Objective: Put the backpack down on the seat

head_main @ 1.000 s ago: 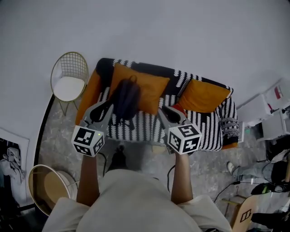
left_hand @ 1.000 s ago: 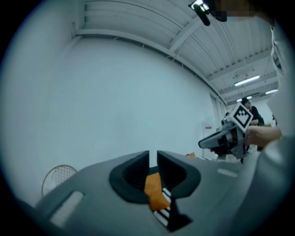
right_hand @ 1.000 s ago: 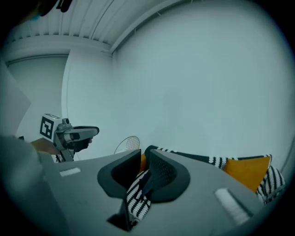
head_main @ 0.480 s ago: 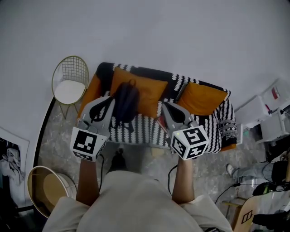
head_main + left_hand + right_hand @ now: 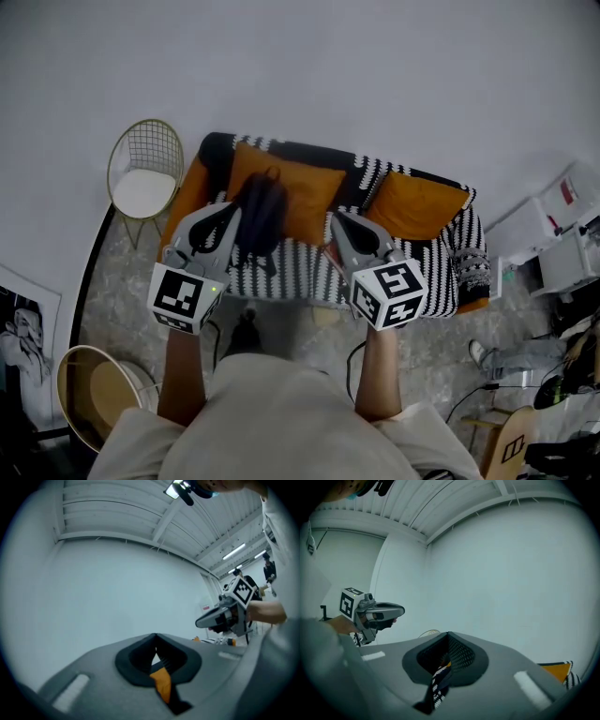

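Note:
The dark backpack (image 5: pixel 262 214) stands on the seat of the black-and-white striped sofa (image 5: pixel 431 272), leaning against an orange cushion (image 5: pixel 309 192). My left gripper (image 5: pixel 228 210) is held up just left of the backpack, apart from it, its jaws shut with nothing between them. At the middle of the sofa front, the right gripper (image 5: pixel 337 221) is shut and empty too. In the left gripper view the closed jaws (image 5: pixel 155 637) point at the pale wall, with the right gripper (image 5: pixel 225 616) off to the side. The right gripper view shows its shut jaws (image 5: pixel 448 635) and the left gripper (image 5: pixel 370 611).
A gold wire chair (image 5: pixel 143 169) stands left of the sofa. A round basket (image 5: pixel 98 389) sits on the floor at lower left. A second orange cushion (image 5: pixel 419 202) lies on the sofa's right half. White shelving (image 5: pixel 562 253) and a seated person's legs (image 5: pixel 516 354) are at the right.
Both grippers have drifted slightly forward and inward in front of the sofa. The backpack has stayed where it is on the seat.

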A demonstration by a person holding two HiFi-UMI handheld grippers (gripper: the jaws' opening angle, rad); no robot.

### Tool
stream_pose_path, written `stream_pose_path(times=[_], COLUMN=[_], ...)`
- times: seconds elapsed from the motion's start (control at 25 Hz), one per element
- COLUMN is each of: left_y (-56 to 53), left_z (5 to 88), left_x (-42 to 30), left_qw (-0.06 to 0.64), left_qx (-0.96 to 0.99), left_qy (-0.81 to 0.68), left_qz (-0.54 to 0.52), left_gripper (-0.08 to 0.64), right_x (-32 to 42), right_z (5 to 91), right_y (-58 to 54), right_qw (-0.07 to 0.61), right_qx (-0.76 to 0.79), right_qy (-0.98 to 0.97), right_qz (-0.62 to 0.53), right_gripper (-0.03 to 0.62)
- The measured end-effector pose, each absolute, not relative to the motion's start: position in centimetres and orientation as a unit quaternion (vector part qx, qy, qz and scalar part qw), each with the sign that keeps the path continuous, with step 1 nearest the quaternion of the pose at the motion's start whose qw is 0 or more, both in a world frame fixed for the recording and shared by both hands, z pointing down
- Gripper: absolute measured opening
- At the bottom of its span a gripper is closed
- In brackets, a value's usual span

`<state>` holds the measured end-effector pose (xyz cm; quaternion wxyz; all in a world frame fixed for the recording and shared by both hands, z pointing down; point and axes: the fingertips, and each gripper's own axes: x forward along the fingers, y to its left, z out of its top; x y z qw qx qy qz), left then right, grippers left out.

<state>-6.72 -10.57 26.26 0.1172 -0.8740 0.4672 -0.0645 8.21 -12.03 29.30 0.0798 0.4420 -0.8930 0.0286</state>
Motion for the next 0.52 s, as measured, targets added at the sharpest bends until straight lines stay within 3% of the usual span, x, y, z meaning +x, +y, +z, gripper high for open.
stream_pose_path(times=[0.52], left_y=[-10.97], left_z=[26.94], left_x=[-7.24], left_qw=[0.106], left_qx=[-0.878], left_qy=[0.462], left_qz=[-0.065], left_gripper=[0.003], right_x=[7.41], right_z=[30.17], right_y=[-12.47], right_qw=[0.084], right_qx=[0.438], right_qy=[-0.894], right_qz=[0.039], right_gripper=[0.006])
